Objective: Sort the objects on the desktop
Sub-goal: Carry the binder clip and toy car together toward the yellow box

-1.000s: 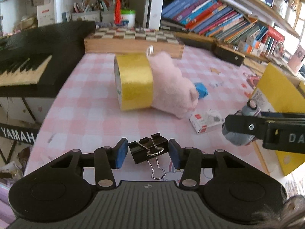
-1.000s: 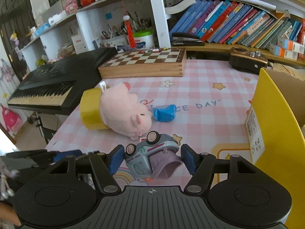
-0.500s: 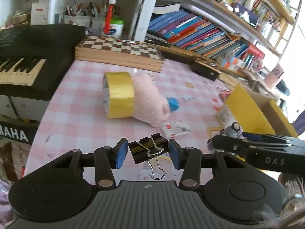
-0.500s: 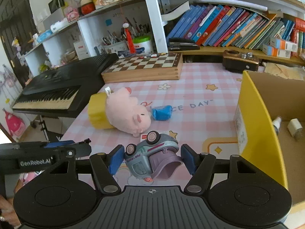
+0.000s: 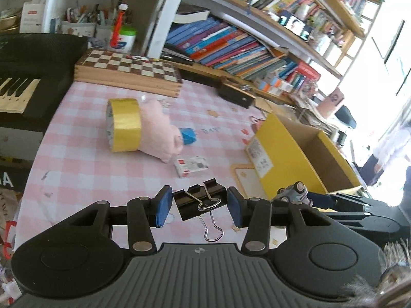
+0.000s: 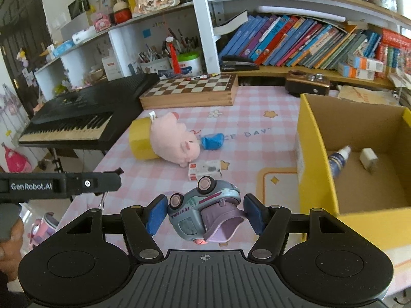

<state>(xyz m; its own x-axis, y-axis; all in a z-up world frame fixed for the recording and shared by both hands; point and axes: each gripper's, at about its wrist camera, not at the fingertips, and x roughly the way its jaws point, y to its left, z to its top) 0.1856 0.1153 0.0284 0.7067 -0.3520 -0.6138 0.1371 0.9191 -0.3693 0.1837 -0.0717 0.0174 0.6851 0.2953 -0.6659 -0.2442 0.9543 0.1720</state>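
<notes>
My left gripper [image 5: 199,206] is shut on a black binder clip [image 5: 197,197], whose wire handles hang down, lifted above the pink checked table [image 5: 84,169]. My right gripper [image 6: 204,214] is shut on a grey and purple toy truck [image 6: 195,210] lying on its side between the blue pads. It hovers just left of the yellow cardboard box [image 6: 316,159]. The truck [image 5: 292,192] also shows at the lower right of the left wrist view. On the table lie a yellow tape roll [image 5: 124,124], a pink plush pig [image 5: 160,133], a blue object [image 5: 188,134] and a small white box [image 5: 191,165].
Inside the yellow box lie a small spray bottle [image 6: 339,157] and a white plug-like item [image 6: 368,156]. A chessboard case [image 6: 190,92] and a dark radio [image 6: 308,86] stand at the back. A black keyboard [image 6: 77,120] flanks the table's left edge. Bookshelves rise behind.
Both grippers have risen and drifted right toward the yellow box, each still holding its object. The box's inside has come into the right wrist view.
</notes>
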